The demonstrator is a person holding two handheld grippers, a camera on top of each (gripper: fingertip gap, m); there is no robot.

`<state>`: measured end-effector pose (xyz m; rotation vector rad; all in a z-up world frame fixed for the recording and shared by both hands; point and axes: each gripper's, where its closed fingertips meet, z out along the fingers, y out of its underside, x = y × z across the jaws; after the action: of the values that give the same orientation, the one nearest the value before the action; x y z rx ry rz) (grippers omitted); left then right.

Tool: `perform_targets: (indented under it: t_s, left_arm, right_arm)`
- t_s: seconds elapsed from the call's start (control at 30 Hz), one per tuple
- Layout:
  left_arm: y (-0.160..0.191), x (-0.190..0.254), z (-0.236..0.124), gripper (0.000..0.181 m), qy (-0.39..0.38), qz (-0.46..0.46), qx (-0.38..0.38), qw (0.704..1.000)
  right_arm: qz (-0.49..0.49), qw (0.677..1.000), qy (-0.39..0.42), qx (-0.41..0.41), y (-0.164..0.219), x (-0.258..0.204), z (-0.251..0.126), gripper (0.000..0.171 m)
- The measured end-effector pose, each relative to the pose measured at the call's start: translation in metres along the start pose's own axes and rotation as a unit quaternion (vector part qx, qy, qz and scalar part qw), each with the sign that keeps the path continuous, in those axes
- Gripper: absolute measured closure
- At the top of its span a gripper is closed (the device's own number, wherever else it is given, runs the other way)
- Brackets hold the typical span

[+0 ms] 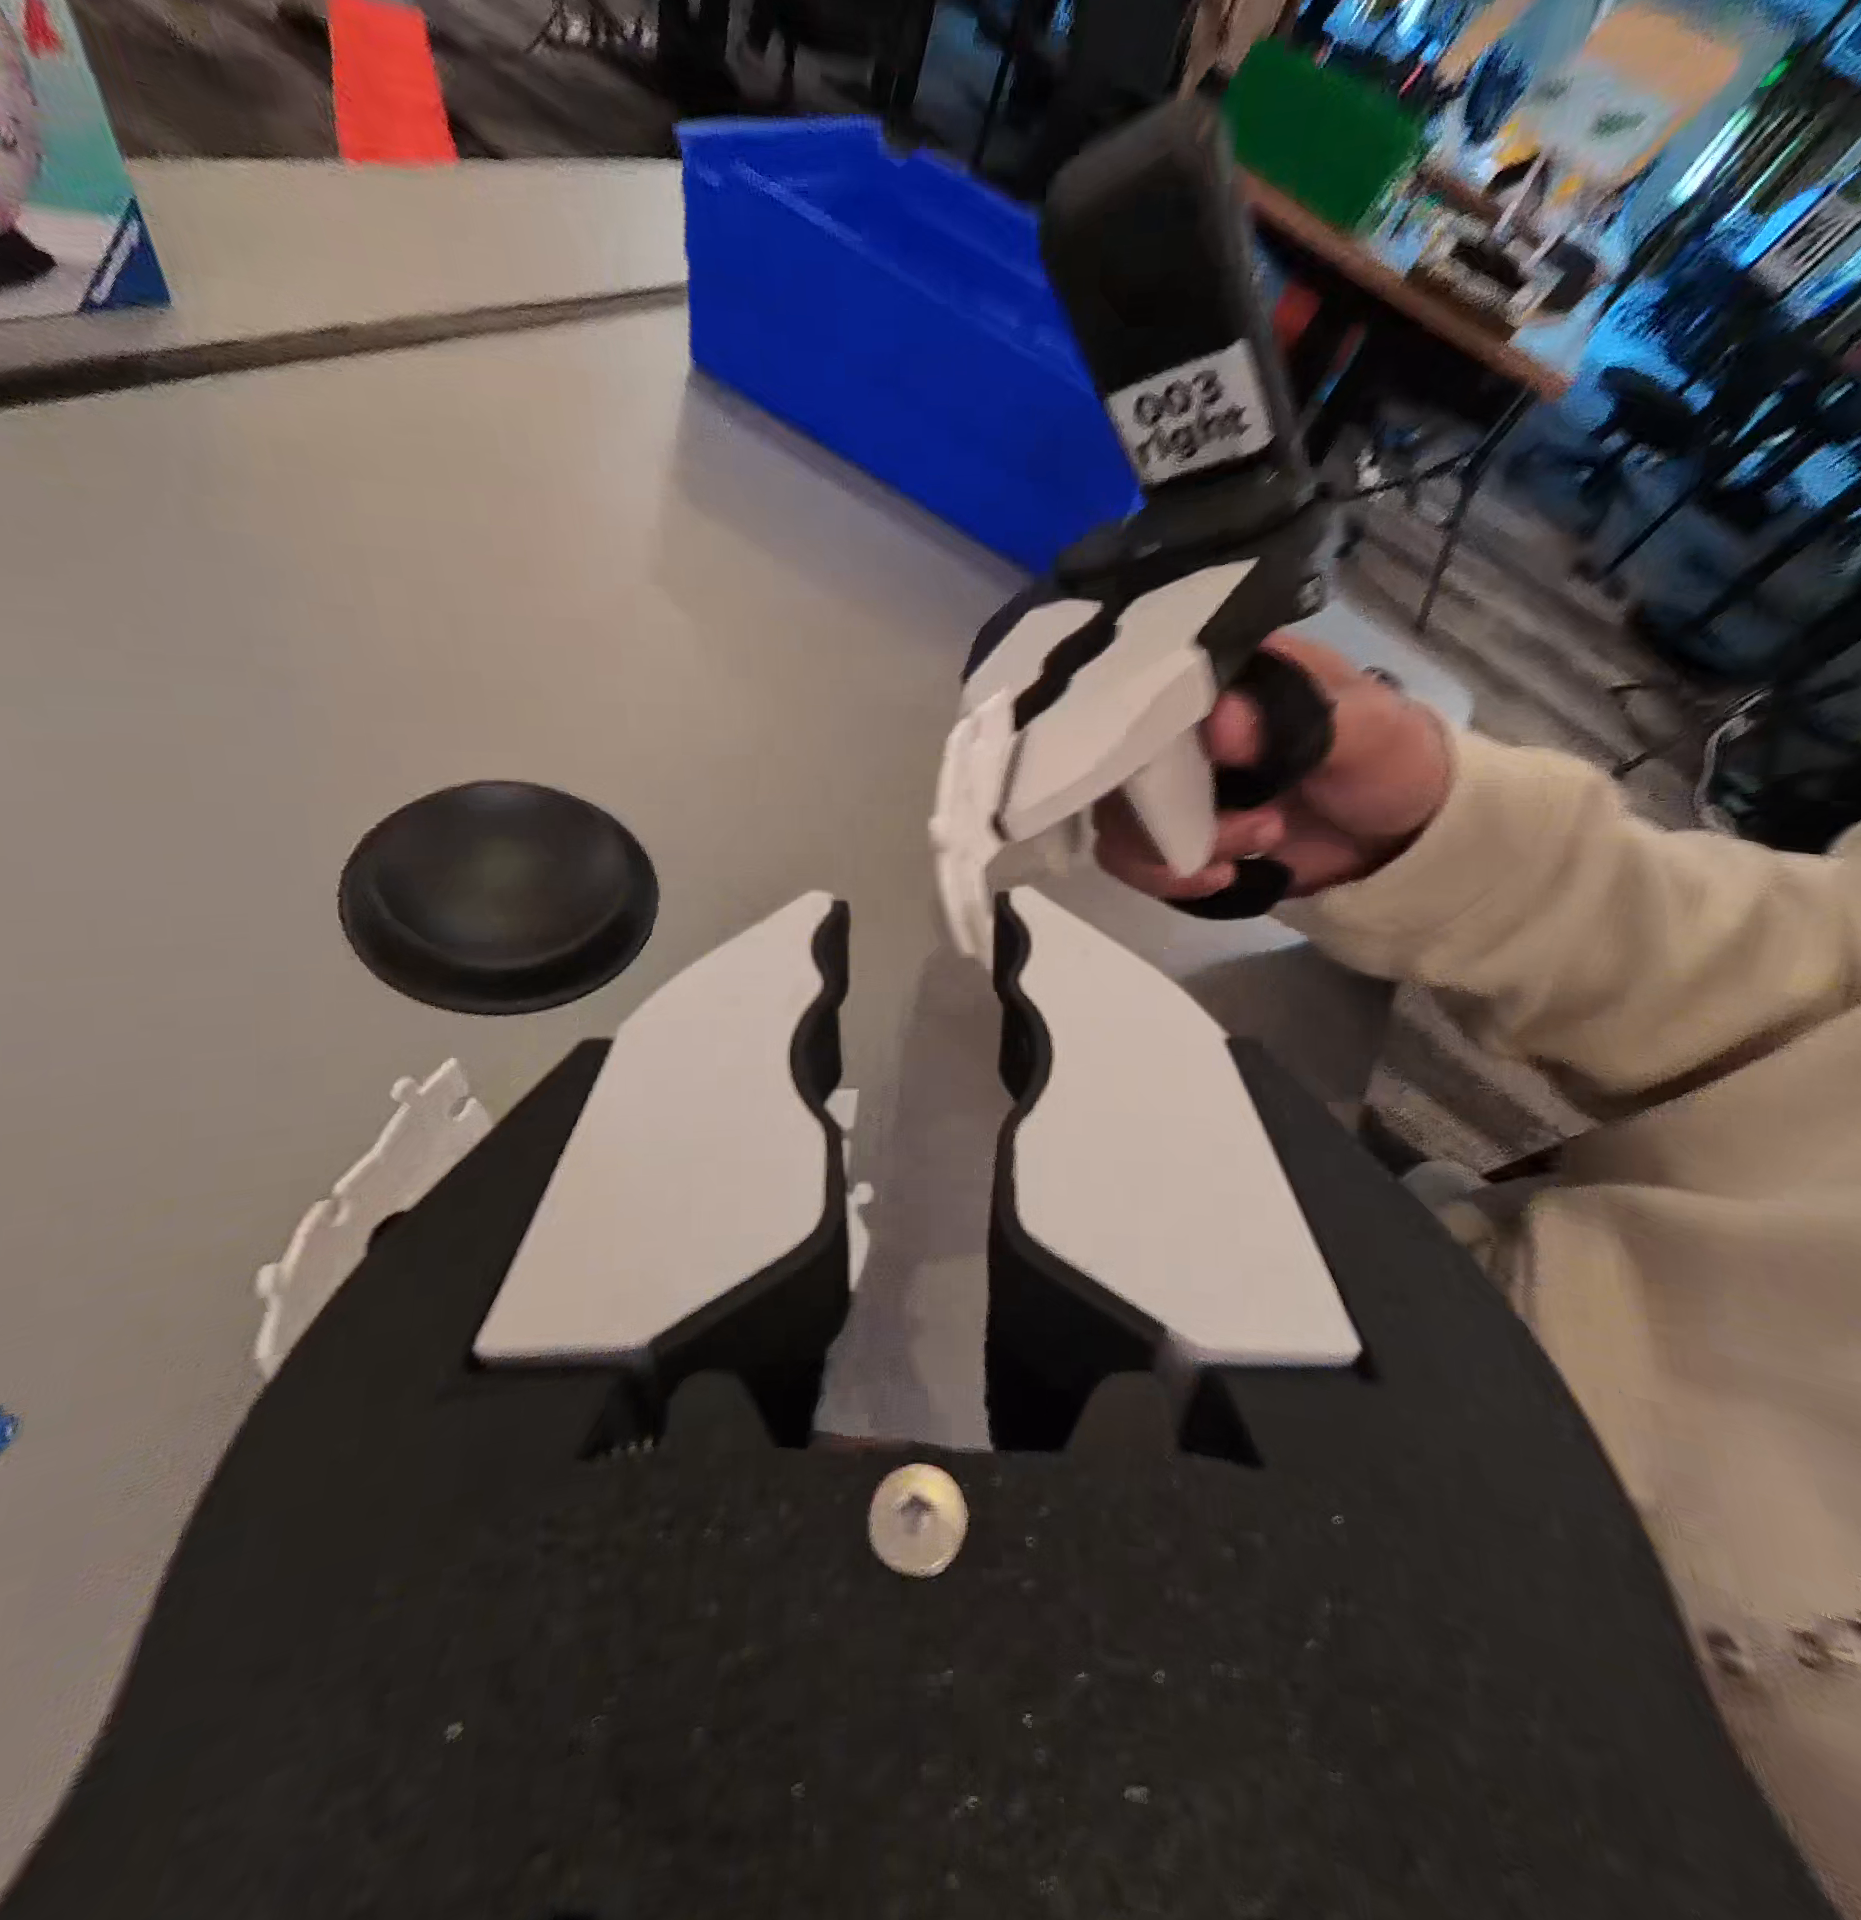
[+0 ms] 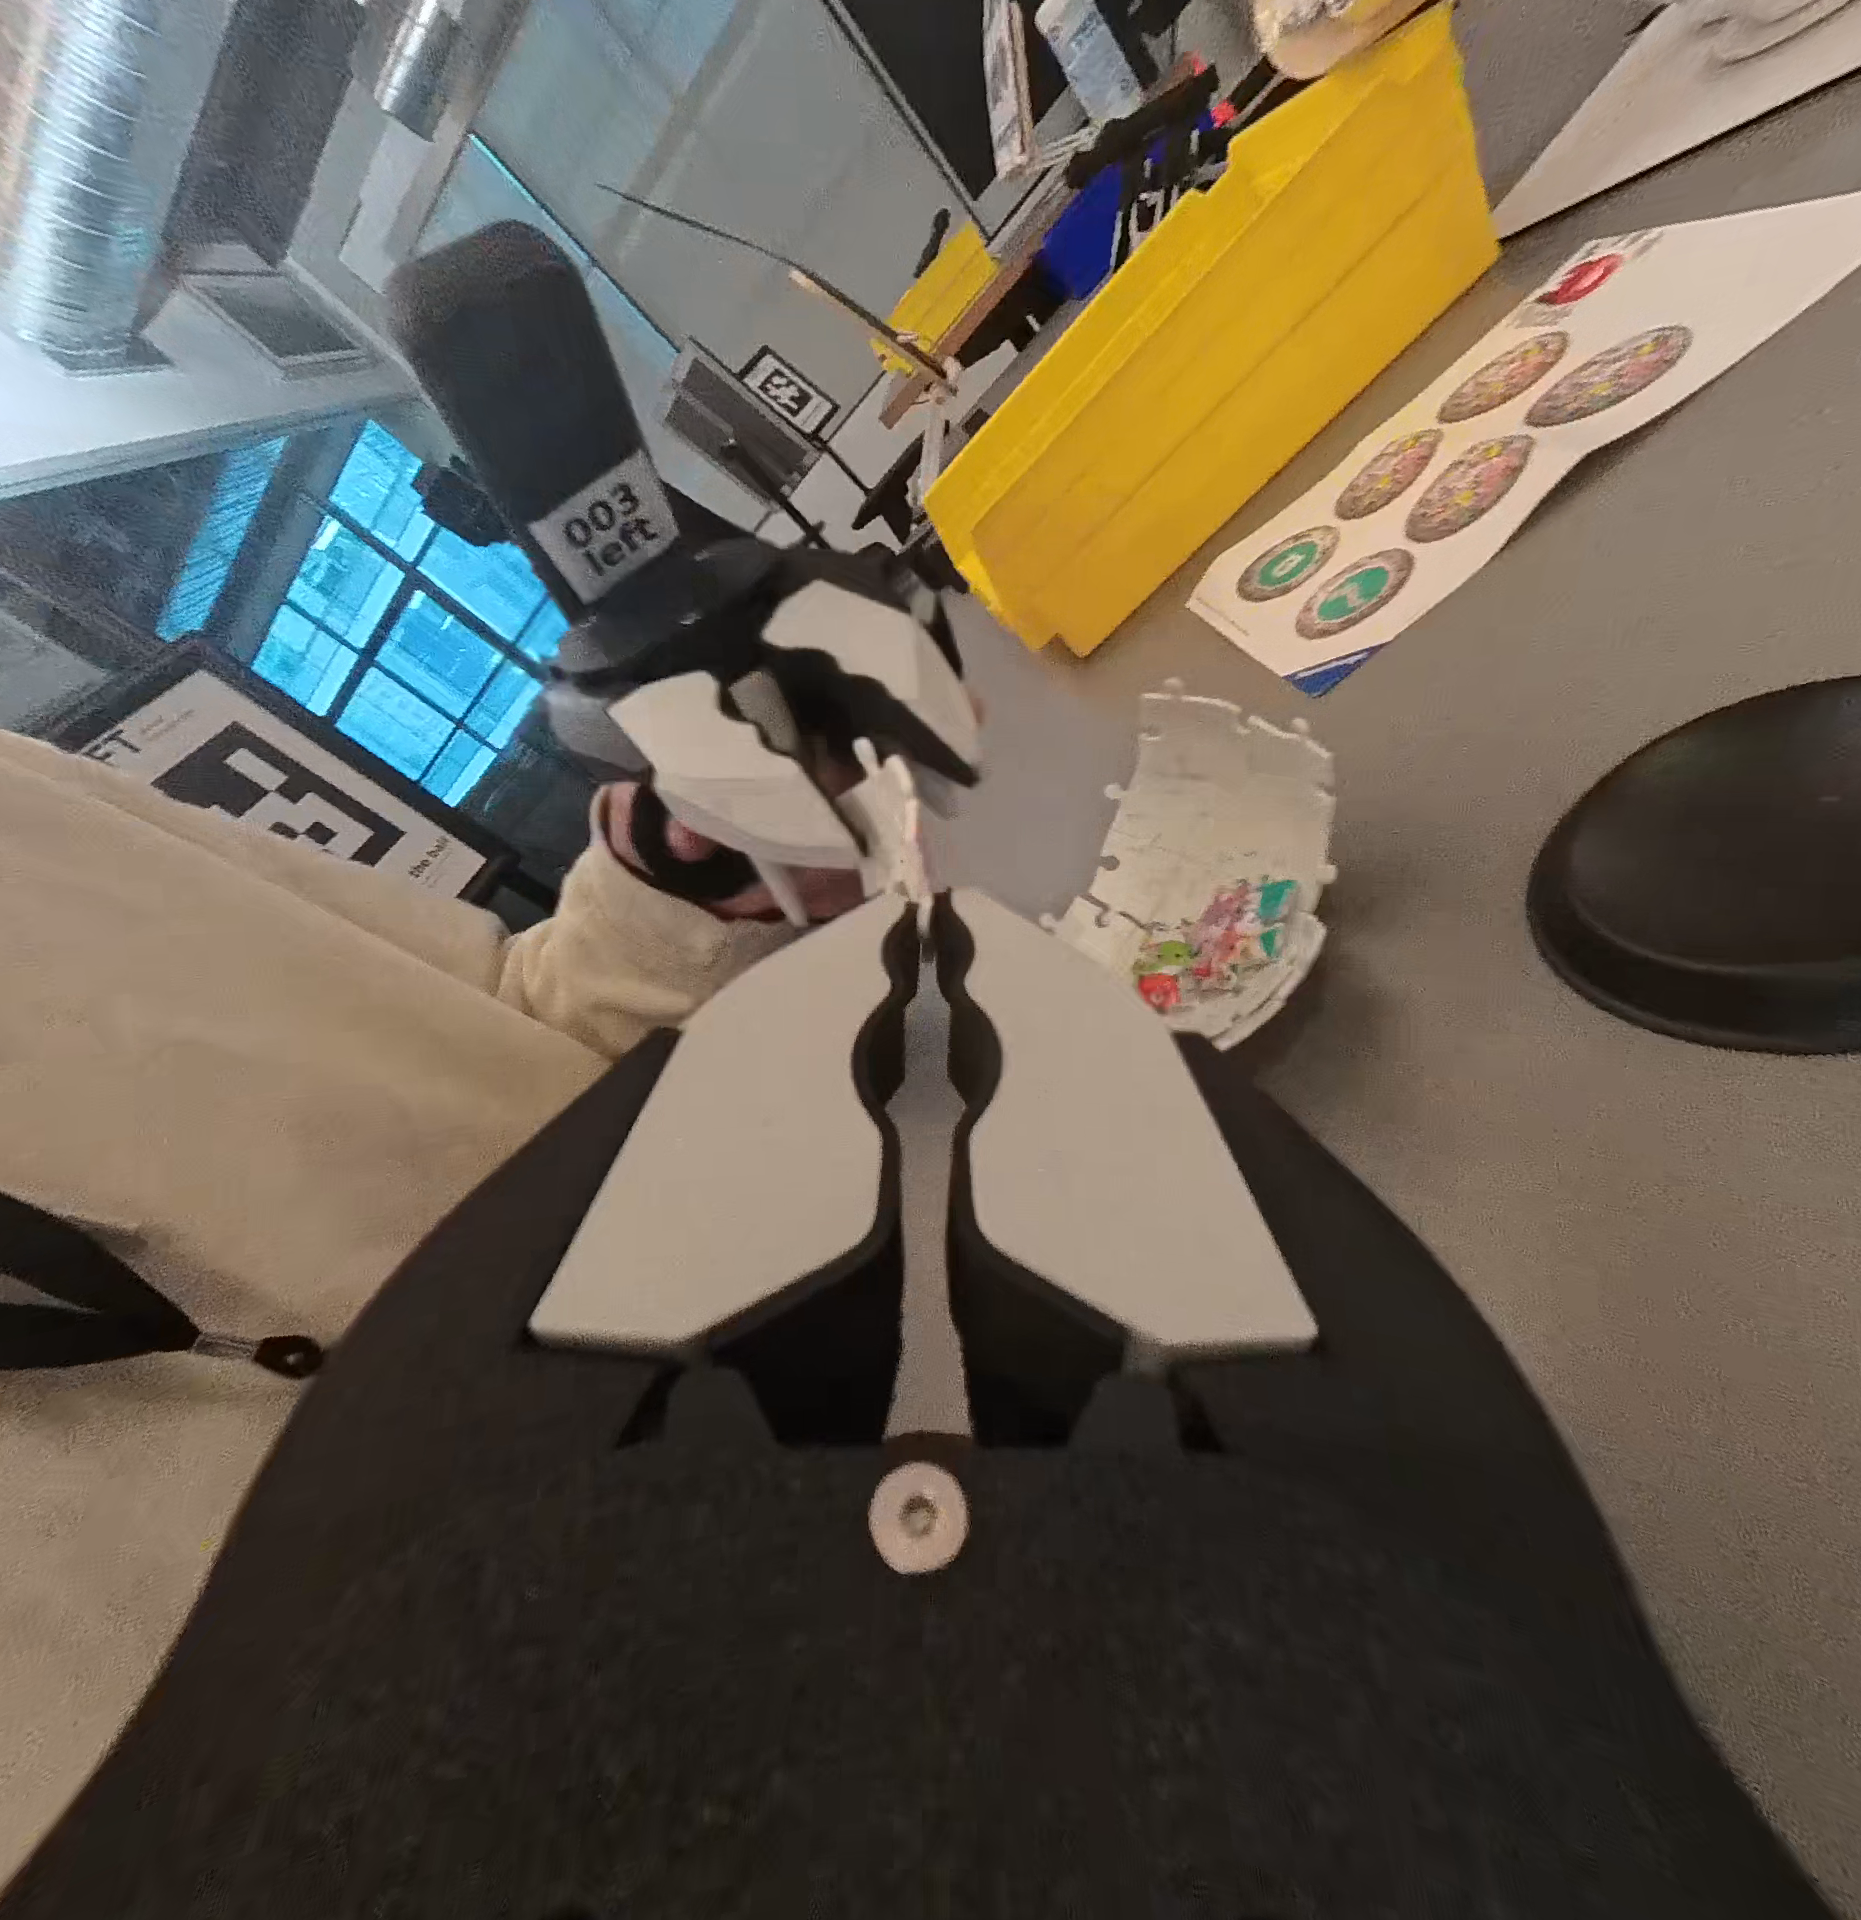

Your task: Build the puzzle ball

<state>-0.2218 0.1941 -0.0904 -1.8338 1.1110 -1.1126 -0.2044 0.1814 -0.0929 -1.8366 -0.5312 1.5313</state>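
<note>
My right gripper [image 2: 921, 920] is shut on a thin white curved puzzle piece [image 2: 893, 831], gripped edge-on at its fingertips. In the left wrist view the right gripper [image 1: 983, 800] holds the piece [image 1: 962, 831] just above and beside my left gripper's right fingertip. My left gripper [image 1: 921, 914] is open, and the piece's lower end sits at its tip without being clamped. The left gripper also shows in the right wrist view [image 2: 910, 805]. A partly built puzzle shell [image 2: 1217, 862], white inside with a coloured patch, lies on the grey table. It is partly hidden under the left gripper [image 1: 386, 1174].
A black round stand [image 1: 495, 894] sits on the table [image 1: 230, 623] left of the grippers, and also shows in the right wrist view [image 2: 1736, 873]. A blue bin [image 1: 884, 332] stands behind. A yellow bin [image 2: 1217, 416] and a printed sheet [image 2: 1528, 436] lie farther off. The puzzle box [image 1: 53, 187] is at the far left. Both grippers' tips are close together, under 4 cm apart.
</note>
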Motion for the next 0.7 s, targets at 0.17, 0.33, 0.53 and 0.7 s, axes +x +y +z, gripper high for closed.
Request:
perform_targets:
  t_s: [0.17,0.33,0.53,0.7]
  left_arm:
    - [-0.008,0.026,0.003,0.179,0.113,-0.008,0.057,0.992]
    - [-0.029,0.057,-0.005,0.180,0.271,-0.046,0.101,0.956]
    - [-0.038,0.024,-0.010,0.180,0.189,-0.060,0.126,0.972]
    - [-0.019,0.011,-0.012,0.179,0.096,-0.027,0.086,0.991]
  right_arm:
    - [0.048,0.994,-0.101,0.005,0.002,-0.017,-0.007,0.169]
    - [0.193,0.917,-0.348,0.020,-0.003,-0.055,-0.017,0.169]
    - [-0.013,1.000,0.013,0.019,-0.022,0.005,-0.051,0.169]
    - [-0.180,0.734,0.654,-0.044,-0.074,0.089,-0.312,0.169]
